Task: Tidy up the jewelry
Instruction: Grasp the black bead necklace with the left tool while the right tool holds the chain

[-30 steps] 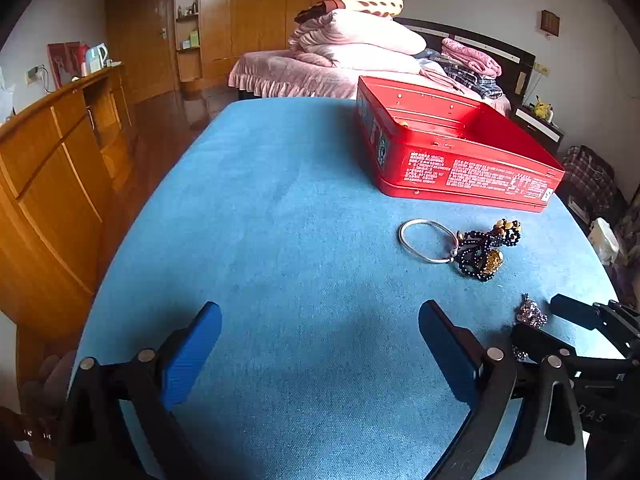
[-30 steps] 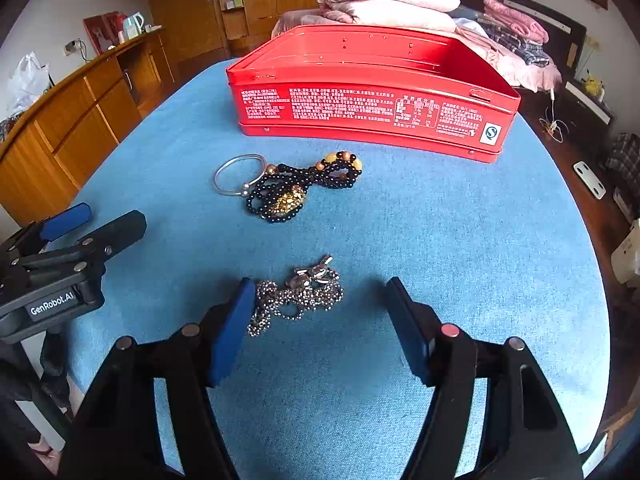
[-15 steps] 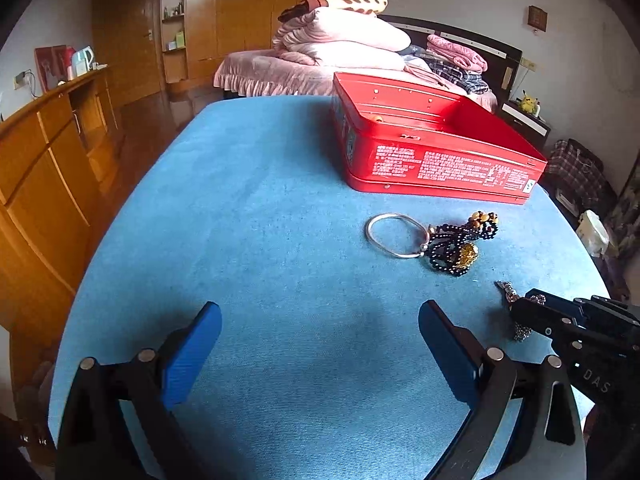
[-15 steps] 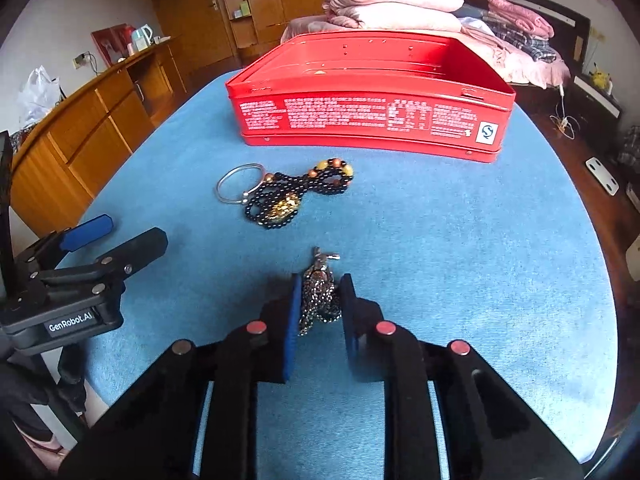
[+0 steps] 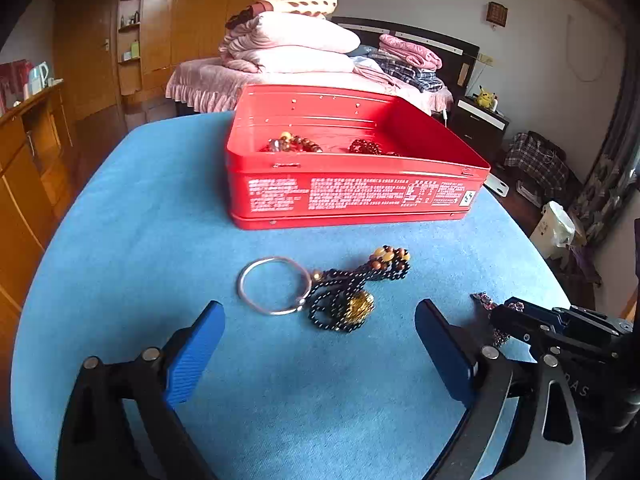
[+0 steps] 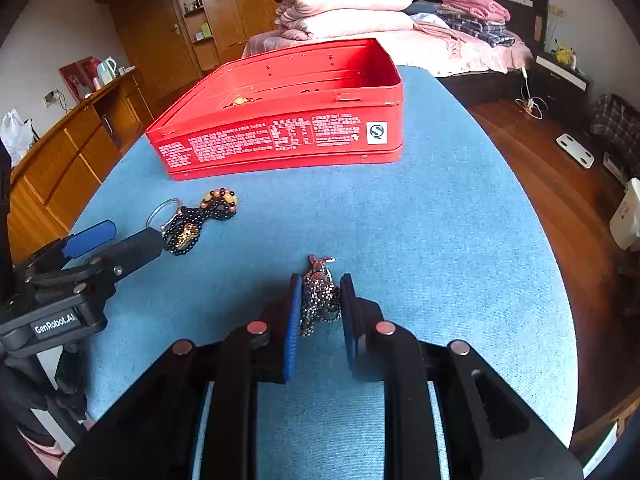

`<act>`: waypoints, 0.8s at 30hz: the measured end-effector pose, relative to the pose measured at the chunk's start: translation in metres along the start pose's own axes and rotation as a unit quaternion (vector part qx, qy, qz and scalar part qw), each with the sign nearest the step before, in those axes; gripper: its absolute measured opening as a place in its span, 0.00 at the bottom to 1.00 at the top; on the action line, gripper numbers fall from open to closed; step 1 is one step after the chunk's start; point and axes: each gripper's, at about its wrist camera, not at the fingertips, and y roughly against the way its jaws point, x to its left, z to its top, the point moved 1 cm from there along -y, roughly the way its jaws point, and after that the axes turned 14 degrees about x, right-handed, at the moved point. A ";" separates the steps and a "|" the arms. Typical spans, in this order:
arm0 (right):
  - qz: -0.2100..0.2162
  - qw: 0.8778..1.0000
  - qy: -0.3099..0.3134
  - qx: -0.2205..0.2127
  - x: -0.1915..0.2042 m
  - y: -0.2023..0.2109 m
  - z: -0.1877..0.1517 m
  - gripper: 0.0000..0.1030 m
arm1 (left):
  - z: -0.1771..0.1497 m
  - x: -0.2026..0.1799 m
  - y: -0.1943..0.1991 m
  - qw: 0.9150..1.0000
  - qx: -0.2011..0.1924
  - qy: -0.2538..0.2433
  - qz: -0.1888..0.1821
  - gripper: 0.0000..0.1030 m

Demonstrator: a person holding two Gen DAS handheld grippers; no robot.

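Blue fabric is covering the round table [image 5: 132,216], and all items are lying on it. The open red rectangular metal tin [image 5: 352,196] with white print on its side is sitting toward the far side of the table; inside it, a brown-and-amber bead strand [image 5: 294,144] and a dark red bead strand [image 5: 366,147] are lying on the bottom.

The right gripper [image 6: 320,300], with black arms and blue pads, is pinching a bunched silver ball-chain necklace with a small pinkish charm [image 6: 318,292]. Its fingers are standing narrow, with the chain filling the gap between the pads. The chain's upper end and charm are sticking out past the fingertips; whether its lower end is touching the cloth cannot be told. In the left wrist view the same chain is showing only partly, beside the black tip of the right gripper.

The left gripper [image 5: 320,344] is standing wide apart and holding nothing, its blue pads [image 5: 196,354] hanging just above the cloth. Just beyond its fingertips, a plain silver ring bangle [image 5: 274,290] is lying flat, touching a tangled black bead bracelet with a gold charm and amber beads [image 5: 352,292]. Both are lying between the left gripper and the tin, apart from the tin wall.
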 end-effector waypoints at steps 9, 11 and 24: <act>0.010 1.000 -0.012 -0.001 -0.019 -0.002 0.003 0.17 | 0.034 -0.024 -0.030 0.999 0.023 -0.022 0.004 0.75; 0.012 1.000 -0.013 -0.001 -0.021 -0.003 0.004 0.17 | 0.038 -0.029 -0.034 0.999 0.028 -0.032 -0.001 0.73; 0.023 1.000 -0.019 -0.002 -0.026 -0.004 0.007 0.18 | 0.034 -0.030 -0.049 0.998 0.053 -0.045 0.005 0.54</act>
